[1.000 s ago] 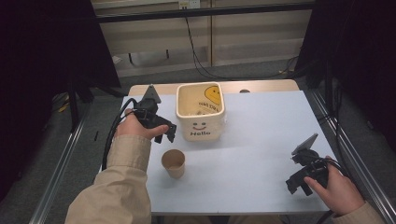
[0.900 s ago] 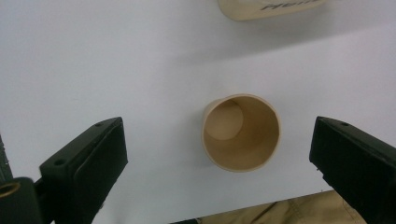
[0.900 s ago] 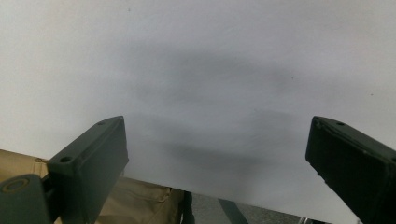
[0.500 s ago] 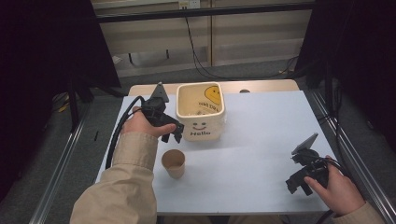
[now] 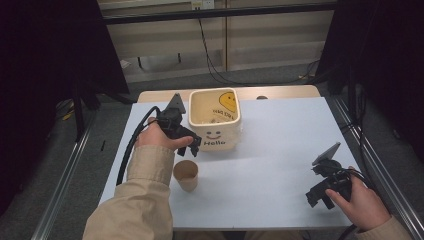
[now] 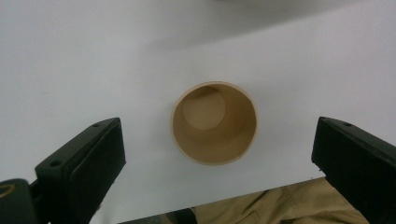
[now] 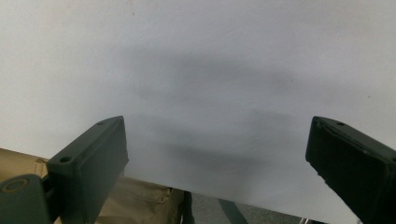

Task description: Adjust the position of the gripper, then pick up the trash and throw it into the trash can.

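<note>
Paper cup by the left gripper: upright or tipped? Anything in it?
Upright and empty. The paper cup stands mouth-up on the white table, and the left gripper view looks straight down to its bare bottom.

Compared with one second ago, the left claw (image 5: 192, 148) sits slightly higher in the frame's left-centre, closer to the cream bin (image 5: 216, 120), above the paper cup (image 5: 186, 174).

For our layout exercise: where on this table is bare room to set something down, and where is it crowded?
Free: the white table between the paper cup and the right gripper, and right of the smiley bin. Crowded: the left, where the left gripper hangs between bin and cup.
</note>
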The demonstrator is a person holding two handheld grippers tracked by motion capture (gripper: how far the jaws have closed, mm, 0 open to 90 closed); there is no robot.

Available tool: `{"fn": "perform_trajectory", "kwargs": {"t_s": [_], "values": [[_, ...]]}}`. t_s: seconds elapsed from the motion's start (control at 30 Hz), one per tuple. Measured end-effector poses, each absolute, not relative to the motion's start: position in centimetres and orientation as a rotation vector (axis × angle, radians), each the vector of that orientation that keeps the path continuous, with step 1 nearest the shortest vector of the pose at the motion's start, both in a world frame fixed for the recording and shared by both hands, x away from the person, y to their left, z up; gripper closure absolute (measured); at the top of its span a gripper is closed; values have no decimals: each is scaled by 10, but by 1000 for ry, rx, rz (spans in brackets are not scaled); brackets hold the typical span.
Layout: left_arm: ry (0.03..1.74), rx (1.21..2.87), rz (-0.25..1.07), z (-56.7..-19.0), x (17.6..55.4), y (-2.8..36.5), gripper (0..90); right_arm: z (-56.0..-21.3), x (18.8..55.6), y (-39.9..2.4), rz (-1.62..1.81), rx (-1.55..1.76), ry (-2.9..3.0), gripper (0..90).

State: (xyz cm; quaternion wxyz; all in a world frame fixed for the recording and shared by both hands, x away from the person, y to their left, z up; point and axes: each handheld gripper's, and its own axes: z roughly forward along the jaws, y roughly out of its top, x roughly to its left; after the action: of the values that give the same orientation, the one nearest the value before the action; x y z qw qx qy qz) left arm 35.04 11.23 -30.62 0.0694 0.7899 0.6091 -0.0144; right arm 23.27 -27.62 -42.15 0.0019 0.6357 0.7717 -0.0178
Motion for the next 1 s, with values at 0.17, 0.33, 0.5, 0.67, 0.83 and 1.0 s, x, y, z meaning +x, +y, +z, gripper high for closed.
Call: {"fn": "perform_trajectory", "kwargs": {"t_s": [0.17,0.33,0.5,0.67,0.83,1.0], "values": [[1854,2373,-19,-314,350,113,23,-422,232,-277,-51,1995,2423,56],[1846,2391,-34,-325,349,114,23,-421,232,-278,-52,2008,2404,56],[1851,2393,-34,-336,346,113,23,-422,231,-278,-50,2013,2401,54],[1859,2412,-35,-348,345,114,22,-421,231,-278,-53,2014,2395,54],[1859,2420,-41,-356,344,112,22,-422,231,-278,-50,2014,2402,55],[1852,2436,-36,-364,343,111,22,-422,231,-278,-49,2005,2406,55]]}}
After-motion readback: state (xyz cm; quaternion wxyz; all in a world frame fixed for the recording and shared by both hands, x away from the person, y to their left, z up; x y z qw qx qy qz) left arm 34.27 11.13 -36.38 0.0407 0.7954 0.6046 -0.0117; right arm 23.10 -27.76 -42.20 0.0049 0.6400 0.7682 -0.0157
